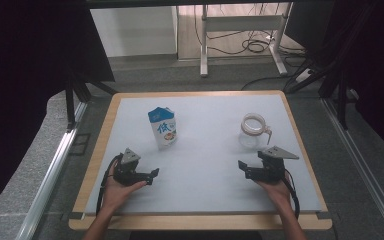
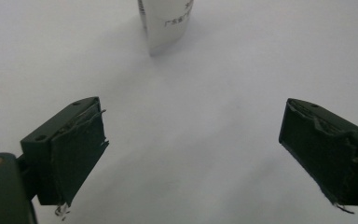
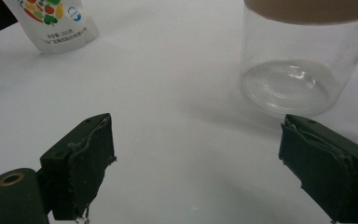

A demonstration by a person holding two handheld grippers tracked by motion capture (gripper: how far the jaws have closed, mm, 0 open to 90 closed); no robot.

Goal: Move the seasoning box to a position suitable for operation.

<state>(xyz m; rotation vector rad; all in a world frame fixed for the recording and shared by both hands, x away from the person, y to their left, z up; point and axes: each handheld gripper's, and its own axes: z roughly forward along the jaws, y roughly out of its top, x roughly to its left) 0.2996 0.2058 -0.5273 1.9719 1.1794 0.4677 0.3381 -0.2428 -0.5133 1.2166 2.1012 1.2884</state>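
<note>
While both tongs, left tongs (image 1: 152, 176) and right tongs (image 1: 243, 169), gape empty, approach is beginning: next, probably reach the blue-white milk carton (image 1: 162, 128) and clear glass jar (image 1: 253, 131).

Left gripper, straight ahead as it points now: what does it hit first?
Probably the white-and-blue milk carton: it stands upright beyond the open left gripper, slightly left of centre, with bare white table between. Depth is unclear.

Lab recording bay: black curtains (image 1: 25, 60) at both sides, aluminium rails (image 1: 50, 175), cables (image 1: 252, 46) at top, bare worktable (image 1: 205, 165).
</note>
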